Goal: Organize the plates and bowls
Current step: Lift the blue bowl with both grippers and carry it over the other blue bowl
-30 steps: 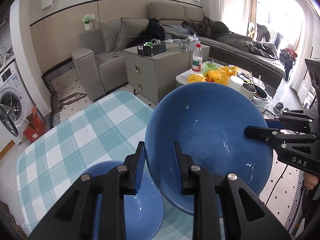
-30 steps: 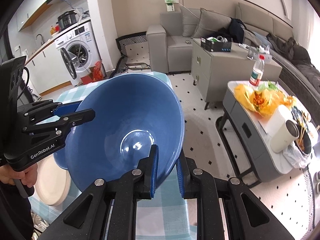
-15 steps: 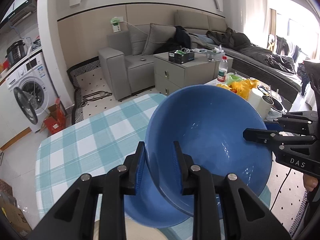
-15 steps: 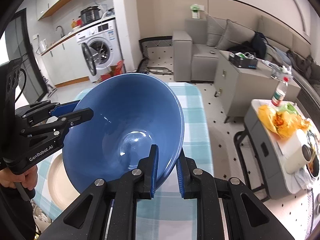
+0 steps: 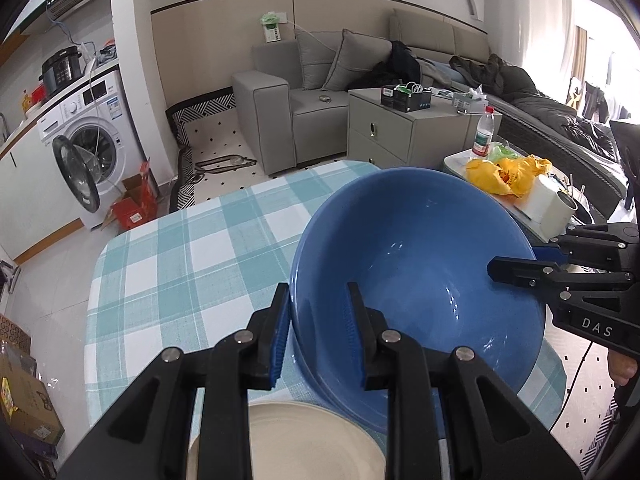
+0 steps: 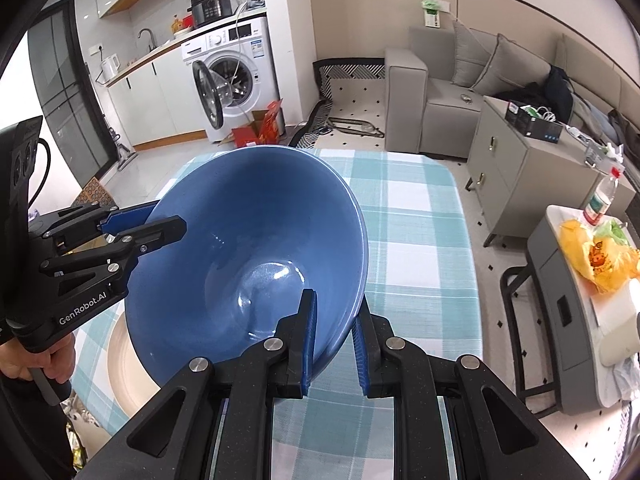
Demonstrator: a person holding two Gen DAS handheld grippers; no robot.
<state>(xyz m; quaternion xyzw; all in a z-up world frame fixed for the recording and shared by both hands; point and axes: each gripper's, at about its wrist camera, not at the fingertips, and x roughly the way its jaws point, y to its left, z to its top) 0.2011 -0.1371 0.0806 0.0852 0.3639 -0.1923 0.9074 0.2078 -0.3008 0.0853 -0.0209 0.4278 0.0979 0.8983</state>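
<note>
I carry the big blue bowl with both tools, my left gripper pinched tight on its near rim and my right gripper clamped on the opposite rim, one finger inside the wall and one outside on each. Over the last second the pair has swept level across the checked tablecloth: the second blue bowl that lay under my left fingers is now hidden beneath the one I hold, only a sliver of blue showing below its edge, and a cream plate has come into view at the near edge. I judge I am close to nesting one bowl in the other. The bowl is glazed, glossy, deep and round, tilted toward the left gripper; the plate is matte and shallow, the cloth woven and soft.
</note>
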